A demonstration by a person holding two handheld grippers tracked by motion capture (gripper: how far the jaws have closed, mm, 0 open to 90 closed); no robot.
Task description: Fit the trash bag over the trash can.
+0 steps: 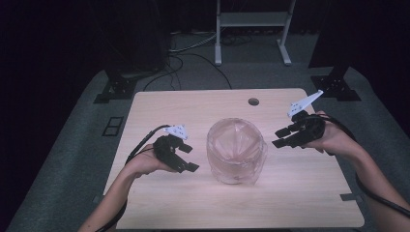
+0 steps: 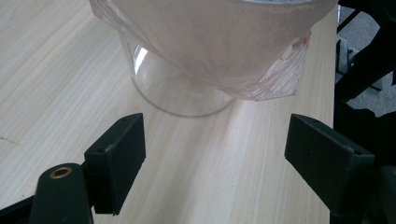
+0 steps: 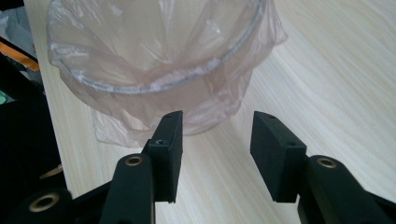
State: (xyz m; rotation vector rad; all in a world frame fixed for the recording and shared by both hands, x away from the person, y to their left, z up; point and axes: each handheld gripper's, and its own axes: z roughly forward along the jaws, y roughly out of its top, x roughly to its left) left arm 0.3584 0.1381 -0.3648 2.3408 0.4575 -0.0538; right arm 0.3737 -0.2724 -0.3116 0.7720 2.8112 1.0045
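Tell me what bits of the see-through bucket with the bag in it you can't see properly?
- Bottom inside of the bucket: in the high view the crumpled pink bag blurs it, so whether anything lies inside is unclear.
- Bucket rim: cut off by the top edge of the left gripper view.
- Far side of the bucket: cut off by the top edge of the right gripper view.
- Small dark round spot on the table: too small to identify.

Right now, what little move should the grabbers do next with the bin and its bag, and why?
Probably the right gripper should ease toward the clear bin's rim and pinch the pink plastic bag there. Its jaws stand open with nothing between them, and the bag's edge hangs loose over the rim on that side. The left gripper waits open beside the bin.
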